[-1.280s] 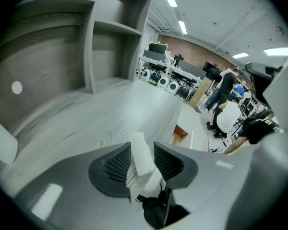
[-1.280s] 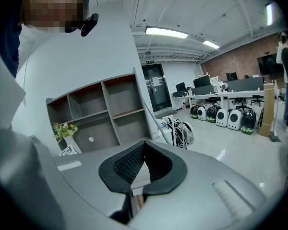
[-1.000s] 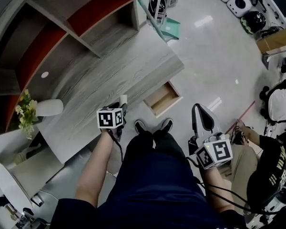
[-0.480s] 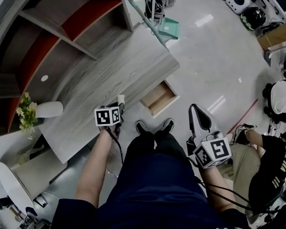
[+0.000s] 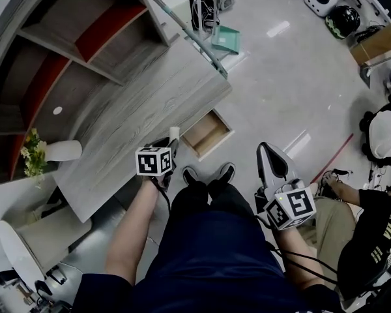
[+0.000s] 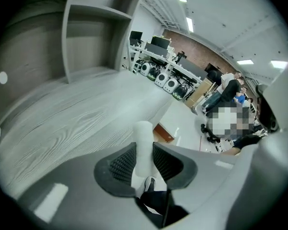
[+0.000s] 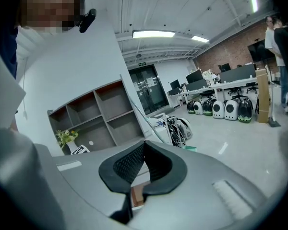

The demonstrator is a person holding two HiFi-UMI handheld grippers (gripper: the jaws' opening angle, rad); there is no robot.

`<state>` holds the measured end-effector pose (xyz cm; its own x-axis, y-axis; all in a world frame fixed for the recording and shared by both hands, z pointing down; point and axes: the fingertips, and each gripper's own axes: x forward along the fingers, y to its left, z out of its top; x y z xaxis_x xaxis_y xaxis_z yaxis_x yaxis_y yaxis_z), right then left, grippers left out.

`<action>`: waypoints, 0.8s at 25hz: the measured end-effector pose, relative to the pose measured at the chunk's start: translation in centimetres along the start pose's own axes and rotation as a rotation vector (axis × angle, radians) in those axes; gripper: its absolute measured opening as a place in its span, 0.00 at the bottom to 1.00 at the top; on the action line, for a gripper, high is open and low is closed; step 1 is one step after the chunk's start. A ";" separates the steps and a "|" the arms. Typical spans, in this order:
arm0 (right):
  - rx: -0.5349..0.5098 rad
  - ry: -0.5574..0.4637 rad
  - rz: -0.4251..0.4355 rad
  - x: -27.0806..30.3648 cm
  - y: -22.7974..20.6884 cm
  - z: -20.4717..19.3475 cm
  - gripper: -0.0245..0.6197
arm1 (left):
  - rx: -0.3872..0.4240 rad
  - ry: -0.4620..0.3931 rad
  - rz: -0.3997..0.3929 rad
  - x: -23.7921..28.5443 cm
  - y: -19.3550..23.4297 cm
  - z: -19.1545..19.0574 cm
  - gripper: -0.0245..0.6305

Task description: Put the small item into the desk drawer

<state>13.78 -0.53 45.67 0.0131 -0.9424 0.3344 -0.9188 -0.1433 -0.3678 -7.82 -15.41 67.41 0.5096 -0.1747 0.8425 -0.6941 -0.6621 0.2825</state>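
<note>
Filling the upper left of the head view, a shelf unit (image 5: 85, 38) with red-backed bays stands behind the grey wood-grain counter (image 5: 137, 116). At the frame's middle, the wooden drawer (image 5: 207, 133) stands pulled open below the counter's edge. The right tongs (image 5: 268, 150), at lower right, are pressed together with nothing between them. The left tongs (image 5: 171, 143), at the counter's near edge just left of the drawer, are closing on the small white item (image 6: 144, 138), which is pinched upright between their pads.

The small item (image 6: 143, 133) stands between the left claw's (image 6: 144, 152) closing jaws. The desk (image 6: 72, 119) lies ahead-left, the open drawer (image 6: 164, 132) ahead-right, and shelves (image 6: 86, 42) beyond.
</note>
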 end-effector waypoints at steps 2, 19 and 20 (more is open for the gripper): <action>0.005 -0.008 0.000 -0.7 -0.8 0.1 0.05 | 0.026 0.001 -0.007 0.7 -1.5 0.3 0.21; 0.068 -0.015 -0.122 -6.0 -7.4 -1.0 0.05 | 0.309 0.166 -0.071 9.8 -9.0 -1.9 0.21; 0.074 -0.013 -0.139 -6.2 -7.7 -1.2 0.05 | 0.327 0.184 -0.074 10.5 -9.0 -2.2 0.21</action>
<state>20.33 6.79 47.49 0.1435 -0.9159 0.3750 -0.8765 -0.2936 -0.3817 2.68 -9.69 74.72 0.4317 -0.0032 0.9020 -0.4443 -0.8710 0.2095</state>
